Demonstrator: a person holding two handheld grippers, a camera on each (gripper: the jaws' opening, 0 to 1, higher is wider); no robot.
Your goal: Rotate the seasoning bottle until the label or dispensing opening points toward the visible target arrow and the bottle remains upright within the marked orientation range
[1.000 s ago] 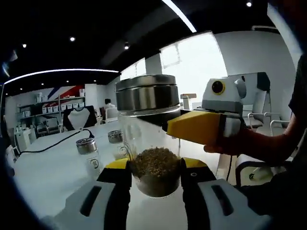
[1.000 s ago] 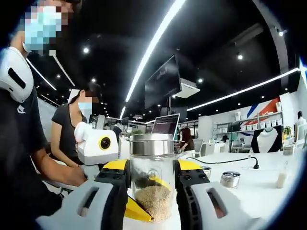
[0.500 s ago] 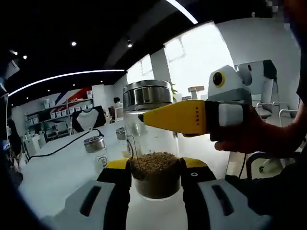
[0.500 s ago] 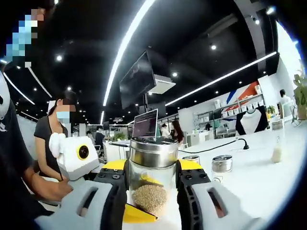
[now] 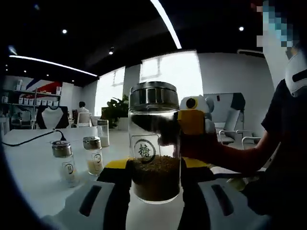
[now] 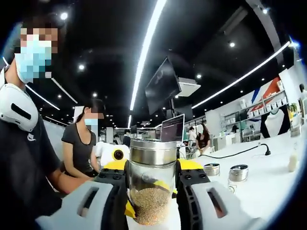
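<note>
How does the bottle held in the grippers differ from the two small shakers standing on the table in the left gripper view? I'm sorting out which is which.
The held seasoning bottle sits between the left gripper jaws, while the small shakers stand free on the white table. The held bottle looks far larger, though it is nearest the camera. It holds brownish grains; the right-hand shaker holds paler contents. All have clear bodies, metal caps and a round label.
</note>
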